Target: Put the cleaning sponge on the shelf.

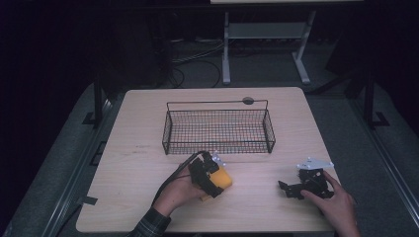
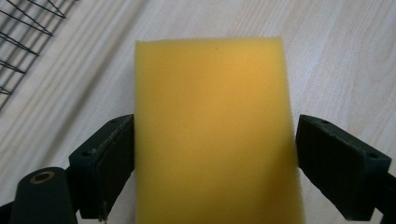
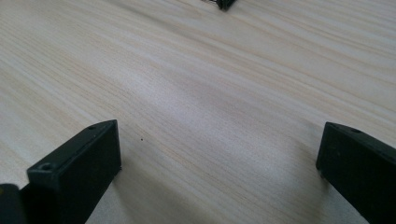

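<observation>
Left gripper [image 2: 215,154] jaws hugging sponge [image 2: 212,126]

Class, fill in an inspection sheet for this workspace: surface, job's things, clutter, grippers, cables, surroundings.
Surface: pale wooden table.
Job's things: yellow sponge between the left gripper's jaws; wire basket empty, behind it.
Clutter: nothing seen.
Grippers: left gripper shut on the sponge; right gripper open, resting on bare wood.
Cables: black cable trails from the left gripper.
Surroundings: dark room, white stand legs, floor cables.
</observation>
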### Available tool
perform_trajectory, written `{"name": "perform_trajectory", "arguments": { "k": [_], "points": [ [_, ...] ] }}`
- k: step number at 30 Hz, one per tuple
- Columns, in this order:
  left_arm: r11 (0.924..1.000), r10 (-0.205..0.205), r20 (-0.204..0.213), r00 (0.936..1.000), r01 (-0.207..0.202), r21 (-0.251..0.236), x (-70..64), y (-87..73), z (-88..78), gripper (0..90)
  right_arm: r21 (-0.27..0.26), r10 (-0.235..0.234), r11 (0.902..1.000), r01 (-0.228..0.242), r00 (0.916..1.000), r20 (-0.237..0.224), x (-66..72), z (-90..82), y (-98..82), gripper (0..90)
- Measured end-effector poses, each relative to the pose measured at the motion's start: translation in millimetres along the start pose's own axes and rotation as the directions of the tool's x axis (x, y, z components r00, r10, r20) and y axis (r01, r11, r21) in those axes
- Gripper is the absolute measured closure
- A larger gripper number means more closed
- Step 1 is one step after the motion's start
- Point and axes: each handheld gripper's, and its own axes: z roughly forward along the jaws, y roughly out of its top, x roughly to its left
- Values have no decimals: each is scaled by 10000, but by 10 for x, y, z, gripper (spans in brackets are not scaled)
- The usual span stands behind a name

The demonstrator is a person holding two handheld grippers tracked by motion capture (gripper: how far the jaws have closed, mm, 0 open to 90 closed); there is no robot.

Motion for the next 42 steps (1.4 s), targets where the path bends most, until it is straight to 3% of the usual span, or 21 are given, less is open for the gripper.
{"name": "perform_trajectory", "arguments": {
  "k": [23,37,42],
  "points": [
    [9999,-74,22,10000,74,84,33,-26,-10,226,1,0,10000,0,10000,0,0,0,0,0],
    [9994,-292,165,9994,295,-198,78,-71,-129,232,1,-1,10000,1,10000,0,0,0,0,0],
    [9996,-194,118,9997,196,-182,94,-72,-205,233,0,1,10000,-1,10000,0,0,0,0,0]
  ]
}}
